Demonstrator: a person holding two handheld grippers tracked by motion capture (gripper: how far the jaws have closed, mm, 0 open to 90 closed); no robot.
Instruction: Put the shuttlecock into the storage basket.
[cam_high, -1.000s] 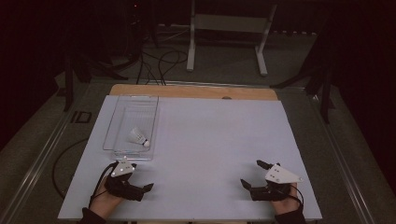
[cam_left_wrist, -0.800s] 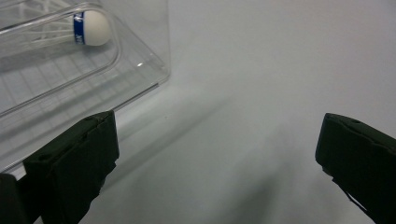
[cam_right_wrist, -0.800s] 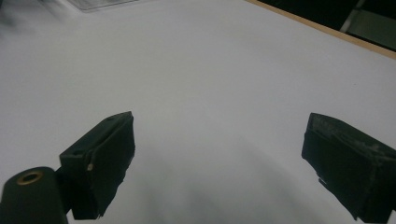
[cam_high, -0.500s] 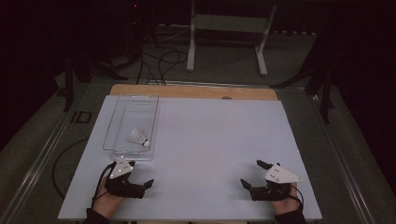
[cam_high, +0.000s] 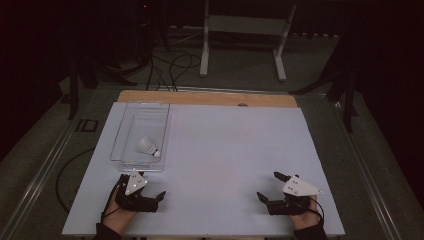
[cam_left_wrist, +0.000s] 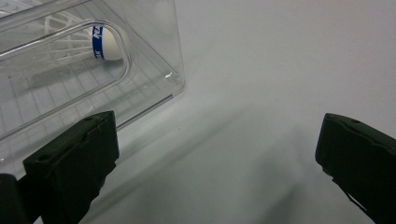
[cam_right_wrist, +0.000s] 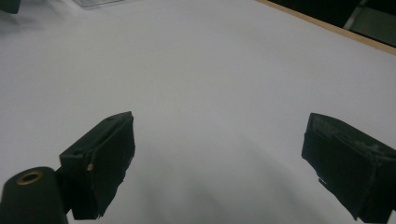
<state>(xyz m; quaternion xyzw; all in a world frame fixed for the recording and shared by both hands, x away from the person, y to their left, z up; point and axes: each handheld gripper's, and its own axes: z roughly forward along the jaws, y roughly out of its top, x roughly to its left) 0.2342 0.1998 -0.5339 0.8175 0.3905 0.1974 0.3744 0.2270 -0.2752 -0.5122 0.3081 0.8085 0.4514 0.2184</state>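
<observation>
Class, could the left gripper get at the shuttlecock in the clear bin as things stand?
Probably yes: the left gripper is open beside the open-topped clear bin, and the shuttlecock lies uncovered inside.

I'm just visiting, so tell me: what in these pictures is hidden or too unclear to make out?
- Shuttlecock: in the left gripper view its feathers run off the top-left edge, blurred through the clear bin wall; the blue band's lettering is unreadable.
- Shuttlecock in the high view: too small for detail.
- Left gripper and right gripper: the hands beneath are cut by the bottom edge.
- Room beyond the table: too dark to identify much.
</observation>
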